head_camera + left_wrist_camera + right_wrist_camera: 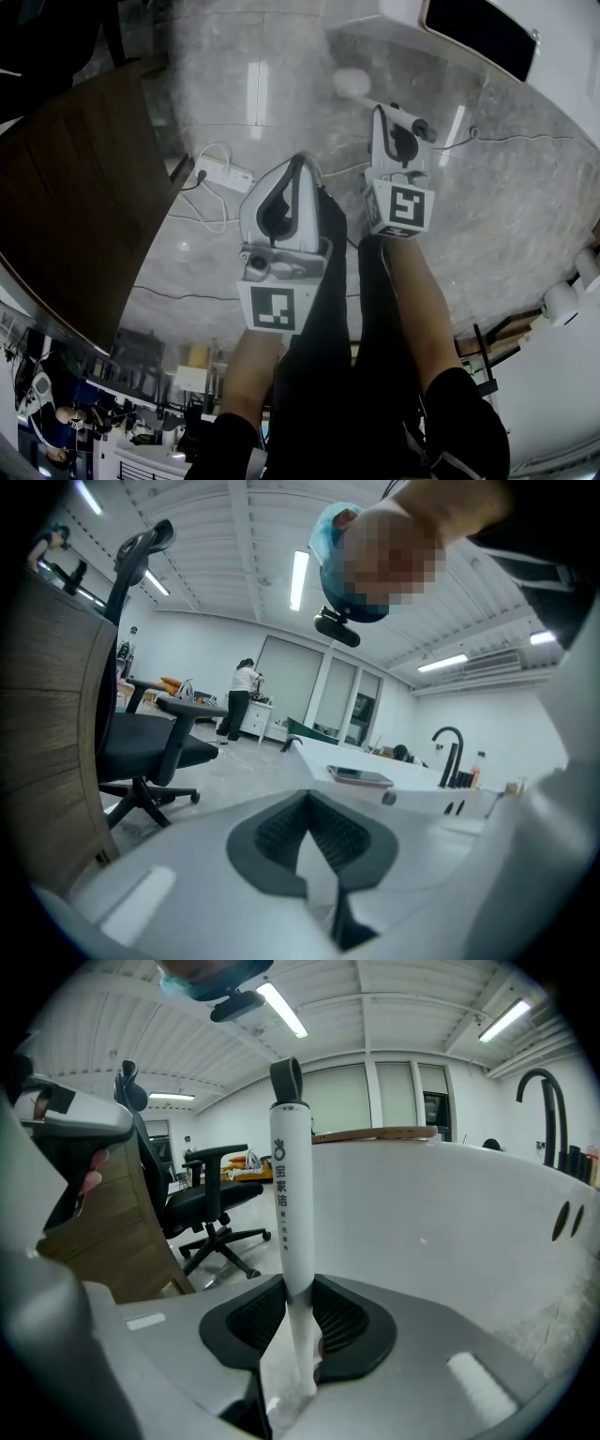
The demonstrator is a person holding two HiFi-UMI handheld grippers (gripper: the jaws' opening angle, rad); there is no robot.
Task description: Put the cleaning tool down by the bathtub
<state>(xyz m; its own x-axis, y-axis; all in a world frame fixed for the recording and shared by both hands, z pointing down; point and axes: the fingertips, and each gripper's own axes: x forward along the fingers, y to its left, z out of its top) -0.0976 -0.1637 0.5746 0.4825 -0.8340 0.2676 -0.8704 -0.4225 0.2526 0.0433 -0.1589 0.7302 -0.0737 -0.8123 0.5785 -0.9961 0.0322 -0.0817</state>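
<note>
White tub (450, 1222), cleaning tool (289, 1194) in R gripper (298, 1324)

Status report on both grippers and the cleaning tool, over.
Left gripper shut, empty. Right gripper shut on cleaning tool, handle upright beside bathtub. Thin cable on floor nearby.

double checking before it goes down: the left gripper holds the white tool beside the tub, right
Not quite: the right gripper holds it, not the left gripper. The right gripper view shows its jaws shut on the white tool beside the tub. The left gripper view shows jaws together with nothing between them.
</note>
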